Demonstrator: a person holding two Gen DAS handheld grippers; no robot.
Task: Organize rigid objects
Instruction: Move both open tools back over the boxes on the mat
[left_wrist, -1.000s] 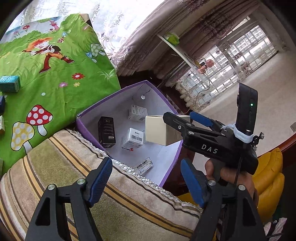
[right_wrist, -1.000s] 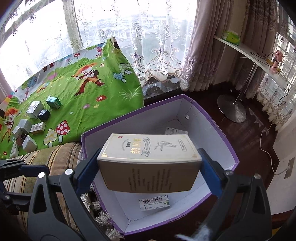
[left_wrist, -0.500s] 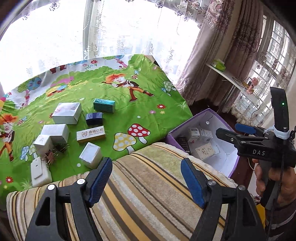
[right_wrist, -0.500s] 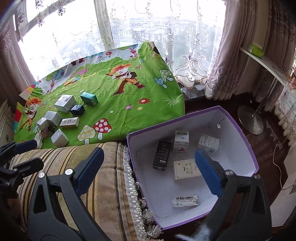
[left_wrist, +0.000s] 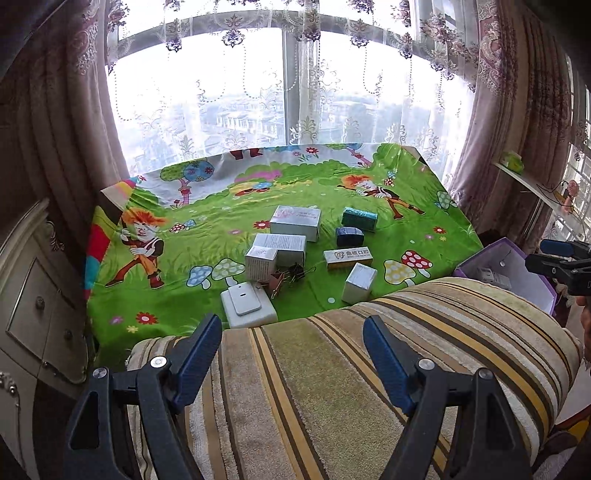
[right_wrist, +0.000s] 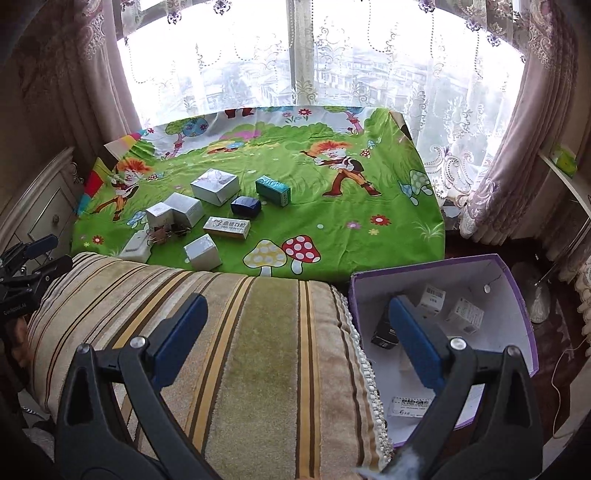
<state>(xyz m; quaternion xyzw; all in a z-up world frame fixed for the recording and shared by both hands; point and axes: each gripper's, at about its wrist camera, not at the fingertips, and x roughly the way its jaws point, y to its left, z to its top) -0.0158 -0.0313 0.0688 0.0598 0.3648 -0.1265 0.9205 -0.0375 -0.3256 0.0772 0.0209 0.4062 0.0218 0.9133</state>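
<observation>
Dropping off: the beige carton the right gripper (right_wrist: 295, 328) was clamping a second ago is gone from its fingers now, so it's sitting in the purple box (right_wrist: 517, 280) and both cameras are swinging back toward the pile.
What that means: one more item is sorted, and I'm guessing the next pick is coming off the green cloth (left_wrist: 207, 258).
Right fingers: spread wide, holding nothing, hovering over the striped cushion (right_wrist: 221, 332) and the box edge.
Left fingers: the left gripper (left_wrist: 291, 354) is also gaping wide and empty over the cushion.
Still waiting on the surface: I'm counting eight boxes, namely four silvery-white ones, one teal box (left_wrist: 359, 218), one dark blue box (left_wrist: 349, 236), one printed carton (left_wrist: 347, 257) and one flat white box (left_wrist: 248, 308), plus a tangle of binder clips (left_wrist: 286, 277), number unclear.
Already in the box: I'm seeing about four, maybe more hiding behind the right finger.
</observation>
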